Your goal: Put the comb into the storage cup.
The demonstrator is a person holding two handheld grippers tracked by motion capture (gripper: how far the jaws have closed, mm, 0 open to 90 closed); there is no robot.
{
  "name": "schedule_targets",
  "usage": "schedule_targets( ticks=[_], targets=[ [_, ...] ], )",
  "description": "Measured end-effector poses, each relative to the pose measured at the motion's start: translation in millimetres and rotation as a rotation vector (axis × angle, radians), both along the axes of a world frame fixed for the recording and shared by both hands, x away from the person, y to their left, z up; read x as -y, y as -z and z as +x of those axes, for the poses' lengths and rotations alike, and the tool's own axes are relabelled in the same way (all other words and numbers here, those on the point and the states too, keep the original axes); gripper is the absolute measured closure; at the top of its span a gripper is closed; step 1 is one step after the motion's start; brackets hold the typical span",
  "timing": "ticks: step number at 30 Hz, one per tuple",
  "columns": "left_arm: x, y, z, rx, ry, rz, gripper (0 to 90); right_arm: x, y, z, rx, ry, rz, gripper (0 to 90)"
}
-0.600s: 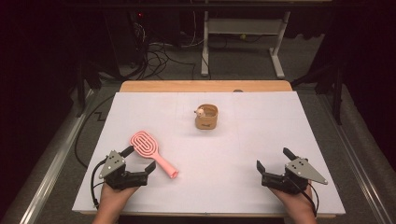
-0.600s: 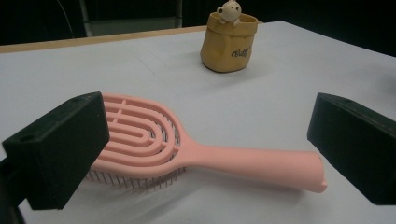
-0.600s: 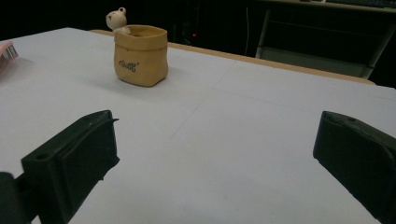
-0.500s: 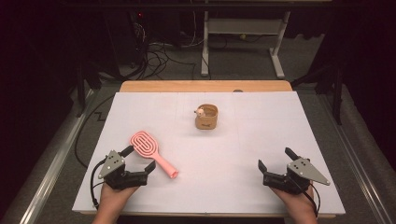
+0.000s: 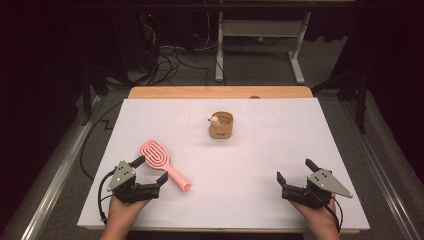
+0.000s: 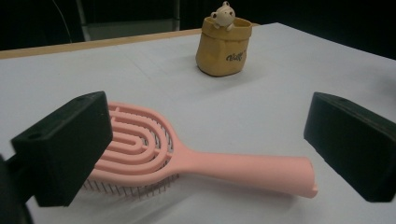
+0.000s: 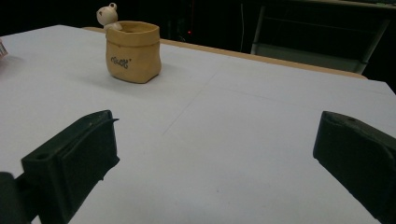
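Fingers (image 6: 65, 147) of both grippers gape wide, empty; left gripper (image 5: 149, 172) should straddle the pink hairbrush (image 5: 163, 165) handle squarely.

Each hand holds a black 2-jaw tool. The left gripper (image 5: 150, 170), at 7 o'clock on the high view, carries a grey 3-cornered plate dotted with small dark holes, and a thin black cable loops out from it toward 8 o'clock. The right gripper (image 5: 296, 173), at 5 o'clock, bears a matching grey plate and a black cable curling back by the wrist. Seen close in the left gripper view, the jaws are matte black blocks with squared edges, each with 1 small round hole at the near end.
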State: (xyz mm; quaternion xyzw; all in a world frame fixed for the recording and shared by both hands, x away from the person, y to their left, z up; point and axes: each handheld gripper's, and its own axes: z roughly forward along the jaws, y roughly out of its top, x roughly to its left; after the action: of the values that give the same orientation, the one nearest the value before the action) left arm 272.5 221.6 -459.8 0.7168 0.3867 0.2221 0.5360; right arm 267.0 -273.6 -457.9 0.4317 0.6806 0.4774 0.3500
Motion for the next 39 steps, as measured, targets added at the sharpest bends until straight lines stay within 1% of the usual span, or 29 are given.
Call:
schedule_targets(
  ticks=[2,3,5,7,9,11,12,13,15,17,19,20,22,24,25,26,28,32,36,39],
  targets=[
    [1.4,-0.7,0.0,0.0,0.007,0.004,9.1,0.1,0.3,0.4,-0.002,0.0,-0.001,0.4],
    [2.2,-0.9,0.1,-0.001,0.009,0.006,9.1,0.0,0.4,0.6,-0.002,0.001,-0.001,0.4],
    [4.3,-0.6,1.1,-0.005,0.005,0.01,14.9,-0.3,-0.1,0.3,0.004,0.006,-0.003,0.4],
    [7.1,0.8,2.8,-0.013,0.011,0.015,15.5,-0.5,-0.2,0.3,0.003,0.007,-0.004,0.4],
    [10.9,1.6,3.6,-0.019,0.021,0.031,16.2,-1.2,0.1,0.4,0.0,0.006,-0.01,0.4],
    [15.2,1.8,3.1,-0.02,0.033,0.041,18.5,-1.7,0.4,0.1,-0.002,0.004,-0.011,0.4],
    [17.6,1.7,3.3,-0.023,0.036,0.039,21.4,-2.1,0.3,-0.1,-0.002,0.003,-0.012,0.4],
    [19.9,1.5,3.8,-0.034,0.042,0.032,21.4,-2.1,0.3,-0.1,-0.002,0.003,-0.012,0.4],
    [25.0,1.5,5.6,-0.057,0.057,0.018,24.9,-2.6,0.5,0.1,-0.005,0.004,-0.012,0.4],
    [30.5,1.7,6.9,-0.076,0.069,0.026,27.7,-3.1,0.7,0.2,-0.004,0.005,-0.014,0.4],
    [34.3,2.1,8.3,-0.093,0.089,0.022,33.9,-3.8,0.8,0.3,-0.006,0.006,-0.015,0.4],
    [36.4,1.8,9.7,-0.111,0.11,0.016,43.8,-4.6,1.2,0.1,-0.009,0.003,-0.016,0.4],
    [37.0,1.6,10.3,-0.118,0.112,0.013,44.7,-5.0,1.3,0.0,-0.01,0.001,-0.019,0.4],
    [37.9,1.4,10.8,-0.123,0.109,0.004,47.9,-5.1,1.2,-0.3,-0.009,-0.001,-0.02,0.4],
    [38.0,1.3,11.2,-0.125,0.111,0.002,51.8,-4.7,1.0,-0.1,-0.008,0.002,-0.02,0.4],
    [38.3,1.5,11.9,-0.131,0.116,-0.005,53.6,-4.4,1.0,0.1,-0.009,0.003,-0.018,0.4],
    [39.3,2.2,13.0,-0.142,0.117,-0.009,55.1,-4.2,1.1,0.3,-0.01,0.003,-0.018,0.4],
    [43.4,3.6,13.5,-0.147,0.122,0.019,63.1,-4.6,1.2,0.3,-0.012,0.0,-0.021,0.4],
    [47.9,4.1,13.6,-0.152,0.113,0.043,70.8,-6.0,1.9,0.3,-0.018,-0.006,-0.026,0.4],
    [51.2,4.9,14.0,-0.161,0.113,0.072,77.1,-6.3,2.2,0.1,-0.019,-0.006,-0.026,0.4]
  ],
)
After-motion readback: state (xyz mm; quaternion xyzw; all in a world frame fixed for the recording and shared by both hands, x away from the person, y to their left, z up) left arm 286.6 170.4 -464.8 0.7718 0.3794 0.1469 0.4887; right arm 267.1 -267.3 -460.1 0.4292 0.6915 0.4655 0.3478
